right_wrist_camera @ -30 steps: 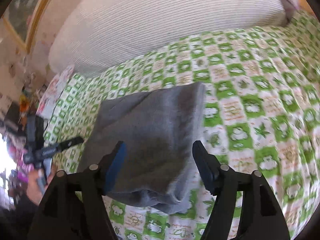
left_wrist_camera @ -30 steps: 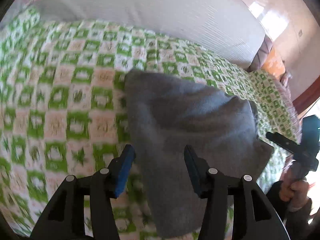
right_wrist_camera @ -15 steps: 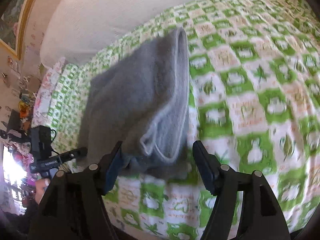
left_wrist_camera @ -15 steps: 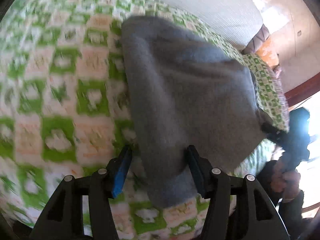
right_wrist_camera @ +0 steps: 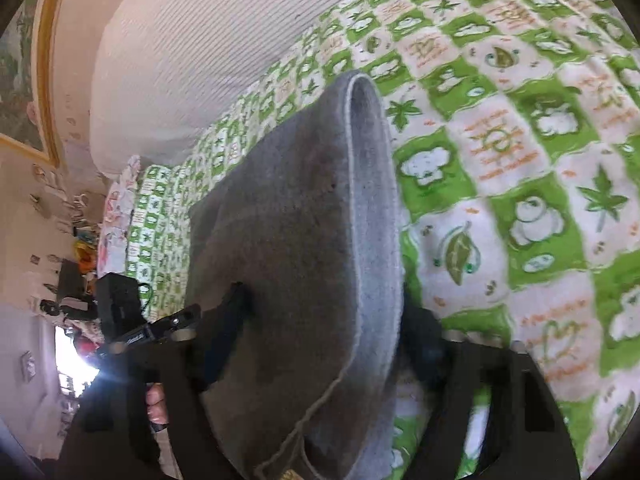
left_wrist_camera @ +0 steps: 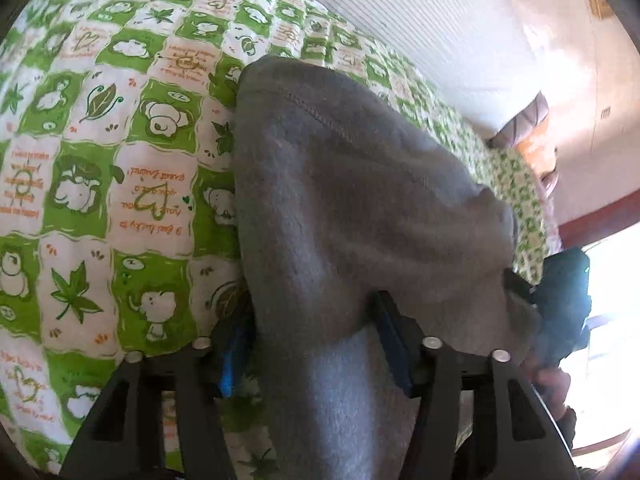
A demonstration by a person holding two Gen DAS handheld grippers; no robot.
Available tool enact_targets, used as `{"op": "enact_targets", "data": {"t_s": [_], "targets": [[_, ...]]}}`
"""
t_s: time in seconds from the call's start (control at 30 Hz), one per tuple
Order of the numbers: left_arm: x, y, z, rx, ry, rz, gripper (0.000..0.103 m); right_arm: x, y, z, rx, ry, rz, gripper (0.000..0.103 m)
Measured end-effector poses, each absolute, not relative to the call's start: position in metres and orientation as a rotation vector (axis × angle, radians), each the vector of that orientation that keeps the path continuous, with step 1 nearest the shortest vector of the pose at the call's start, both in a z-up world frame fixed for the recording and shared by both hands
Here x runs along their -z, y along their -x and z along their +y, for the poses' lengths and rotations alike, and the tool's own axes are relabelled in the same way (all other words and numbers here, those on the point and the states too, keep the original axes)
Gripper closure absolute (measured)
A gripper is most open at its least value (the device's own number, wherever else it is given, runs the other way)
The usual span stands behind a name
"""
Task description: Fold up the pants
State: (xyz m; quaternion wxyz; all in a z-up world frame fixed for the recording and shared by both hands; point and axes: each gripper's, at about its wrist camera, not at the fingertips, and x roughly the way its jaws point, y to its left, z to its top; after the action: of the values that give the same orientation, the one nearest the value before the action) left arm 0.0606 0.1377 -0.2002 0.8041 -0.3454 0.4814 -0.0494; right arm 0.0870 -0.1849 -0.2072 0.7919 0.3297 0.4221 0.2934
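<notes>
The grey pants (left_wrist_camera: 352,200) lie folded on the green-and-white checked bedspread (left_wrist_camera: 80,184). My left gripper (left_wrist_camera: 308,344) is open with its jaws on either side of the near left edge of the pants, the cloth between them. My right gripper (right_wrist_camera: 320,332) is open with its jaws on either side of the near right edge of the pants (right_wrist_camera: 304,216), by the hem. Each gripper shows in the other's view: the right one (left_wrist_camera: 560,304) at the pants' far corner, the left one (right_wrist_camera: 132,320) at the left.
A large white ribbed pillow (right_wrist_camera: 208,40) lies along the head of the bed, also in the left view (left_wrist_camera: 400,20). A smaller patterned cushion (left_wrist_camera: 528,120) sits at the bed's far corner. Cluttered shelves and a bright window (right_wrist_camera: 76,364) are beyond the bed edge.
Both grippers have moved forward and down onto the near edge of the pants, so the cloth now sits between the open jaws. The pants fill more of both views.
</notes>
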Motion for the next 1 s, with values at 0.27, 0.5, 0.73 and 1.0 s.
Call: {"op": "enact_targets", "data": {"t_s": [0.27, 0.5, 0.73, 1.0], "targets": [[0.166, -0.040, 0.144, 0.080, 0.692, 0.940, 0.080, 0.167, -0.070, -0.165, -0.600, -0.573, 0.825, 0.065], [0.123, -0.014, 0.168, 0.025, 0.647, 0.843, 0.080, 0.121, -0.063, -0.134, -0.659, -0.497, 0.750, 0.066], [0.095, 0.014, 0.218, -0.076, 0.624, 0.771, 0.080, 0.093, -0.081, -0.079, -0.763, -0.467, 0.708, 0.066], [0.098, 0.033, 0.273, -0.176, 0.640, 0.751, 0.080, 0.082, -0.106, -0.014, -0.851, -0.443, 0.718, 0.066]]}}
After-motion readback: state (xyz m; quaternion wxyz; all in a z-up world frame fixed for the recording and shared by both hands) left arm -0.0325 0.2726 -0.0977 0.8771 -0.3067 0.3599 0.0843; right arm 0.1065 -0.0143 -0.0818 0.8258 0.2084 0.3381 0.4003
